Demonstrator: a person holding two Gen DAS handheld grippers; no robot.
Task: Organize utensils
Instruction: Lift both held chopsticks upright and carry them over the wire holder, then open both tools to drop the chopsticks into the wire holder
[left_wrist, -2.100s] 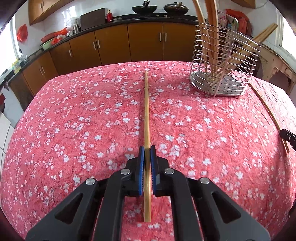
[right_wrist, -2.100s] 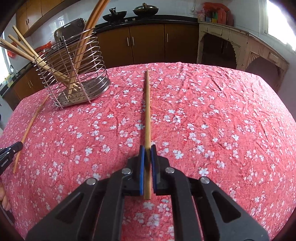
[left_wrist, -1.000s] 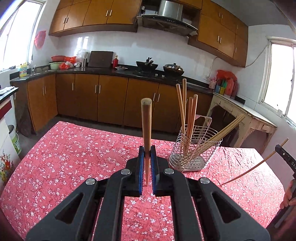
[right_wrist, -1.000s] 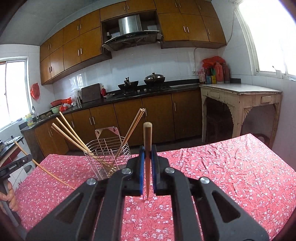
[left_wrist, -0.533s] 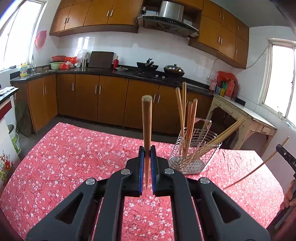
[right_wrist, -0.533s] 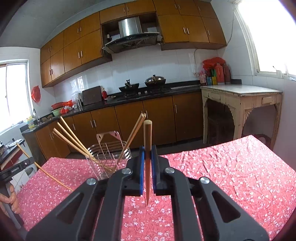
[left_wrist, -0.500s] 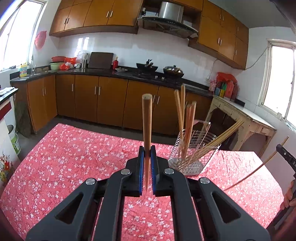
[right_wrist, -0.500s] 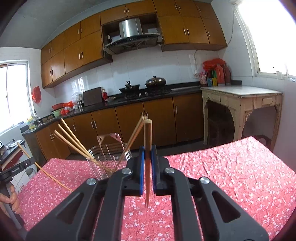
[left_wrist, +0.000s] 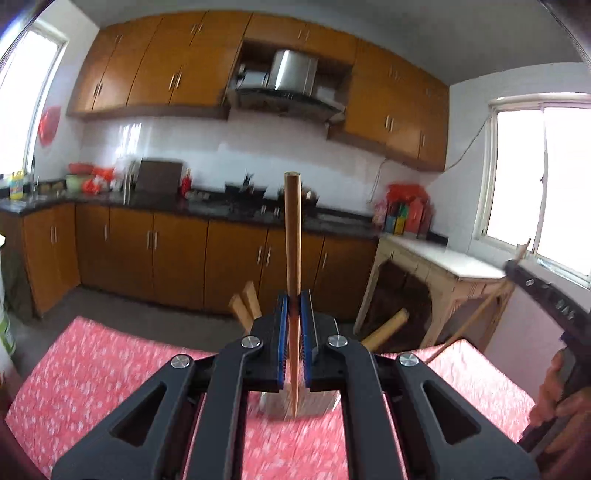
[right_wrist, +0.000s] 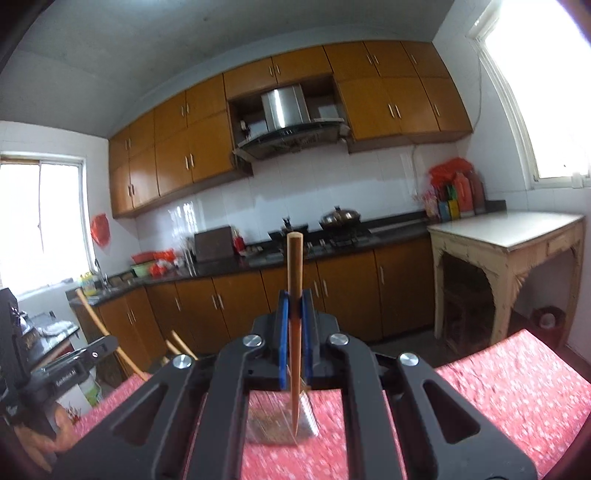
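each gripper, left (left_wrist: 293, 332) and right (right_wrist: 294, 332), clenches one raised chopstick (left_wrist: 293, 236) (right_wrist: 294, 266) above the wire holder (right_wrist: 280, 424), chopsticks already inside (left_wrist: 245, 304), both undelivered.

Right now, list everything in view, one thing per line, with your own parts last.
Chopstick in left tool: one, wooden, upright between the pads.
Chopstick in right tool: one, wooden, upright between the pads.
Utensil holder: one, metal, on the table behind the tools, mostly hidden.
Chopstick ends: a few, wooden, poking up from behind the left tool.
Tablecloth: one, red with white flowers, over the table.
Side table: one, cream, at the right wall.
Left tool: black, blue pads, shut.
Right tool: black, blue pads, shut.
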